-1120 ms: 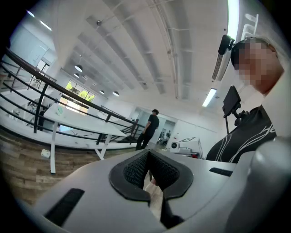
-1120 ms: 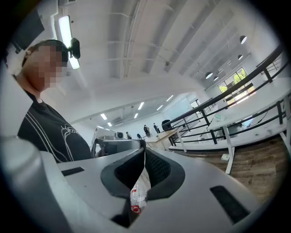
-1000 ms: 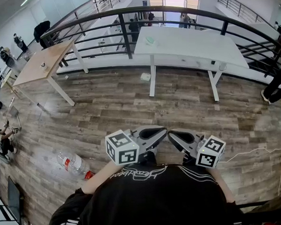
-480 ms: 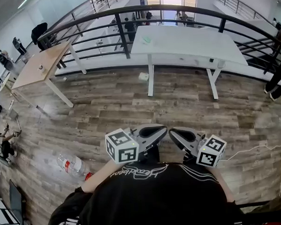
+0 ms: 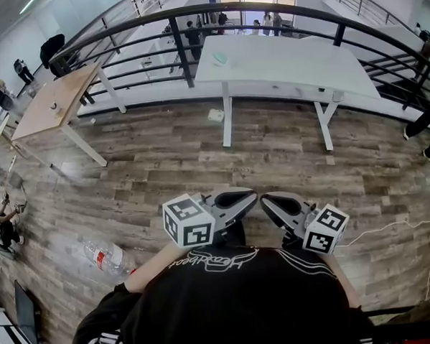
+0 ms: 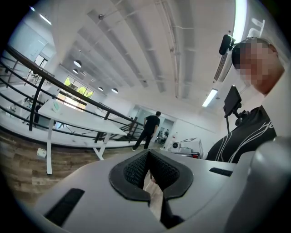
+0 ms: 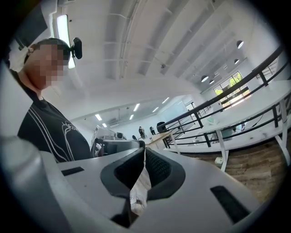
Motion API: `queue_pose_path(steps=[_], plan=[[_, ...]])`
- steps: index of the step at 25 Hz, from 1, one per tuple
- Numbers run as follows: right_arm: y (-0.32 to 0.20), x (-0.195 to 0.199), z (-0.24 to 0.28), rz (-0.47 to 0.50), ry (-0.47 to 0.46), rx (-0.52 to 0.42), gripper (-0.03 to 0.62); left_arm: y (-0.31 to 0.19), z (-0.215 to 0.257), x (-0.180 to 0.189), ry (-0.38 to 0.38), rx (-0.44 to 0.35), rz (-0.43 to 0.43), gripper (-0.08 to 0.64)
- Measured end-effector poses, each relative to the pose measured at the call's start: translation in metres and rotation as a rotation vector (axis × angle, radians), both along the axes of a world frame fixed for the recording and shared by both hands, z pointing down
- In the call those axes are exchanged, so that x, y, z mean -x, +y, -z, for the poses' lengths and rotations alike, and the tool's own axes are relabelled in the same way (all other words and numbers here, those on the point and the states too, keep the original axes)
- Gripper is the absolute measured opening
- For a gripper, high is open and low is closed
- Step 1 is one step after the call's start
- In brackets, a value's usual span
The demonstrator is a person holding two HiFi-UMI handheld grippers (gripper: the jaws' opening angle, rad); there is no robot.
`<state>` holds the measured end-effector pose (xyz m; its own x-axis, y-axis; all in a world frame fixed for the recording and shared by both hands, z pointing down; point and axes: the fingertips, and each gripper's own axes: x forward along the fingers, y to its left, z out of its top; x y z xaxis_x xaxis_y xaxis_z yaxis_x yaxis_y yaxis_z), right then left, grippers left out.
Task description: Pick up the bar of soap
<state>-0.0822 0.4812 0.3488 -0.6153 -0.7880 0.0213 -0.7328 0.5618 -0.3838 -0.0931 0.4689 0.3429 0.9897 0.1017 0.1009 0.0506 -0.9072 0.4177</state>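
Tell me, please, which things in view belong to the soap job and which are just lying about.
For the job: left gripper, right gripper, white table, small pale-green item on it, possibly the soap.
Lying about: plastic bottle, wooden table, small white item on floor.

Right gripper (image 7: 144, 154), jaws together, empty — person (image 7: 50, 132) in black at left, white table (image 7: 254, 114) and railing (image 7: 236, 81) at right
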Motion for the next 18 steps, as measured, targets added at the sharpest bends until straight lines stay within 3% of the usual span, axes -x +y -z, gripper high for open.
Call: queue_pose_path(steps=[10, 18], plan=[[-0.11, -0.037, -0.009, -0.039, -0.02, 0.044, 0.017, -0.114, -0.006, -0.033, 0.011, 0.084, -0.016, 0.008], [-0.227, -0.073, -0.001, -0.053, -0.021, 0.067, 0.017, -0.234, 0.001, -0.07, 0.011, 0.073, -0.03, 0.008]])
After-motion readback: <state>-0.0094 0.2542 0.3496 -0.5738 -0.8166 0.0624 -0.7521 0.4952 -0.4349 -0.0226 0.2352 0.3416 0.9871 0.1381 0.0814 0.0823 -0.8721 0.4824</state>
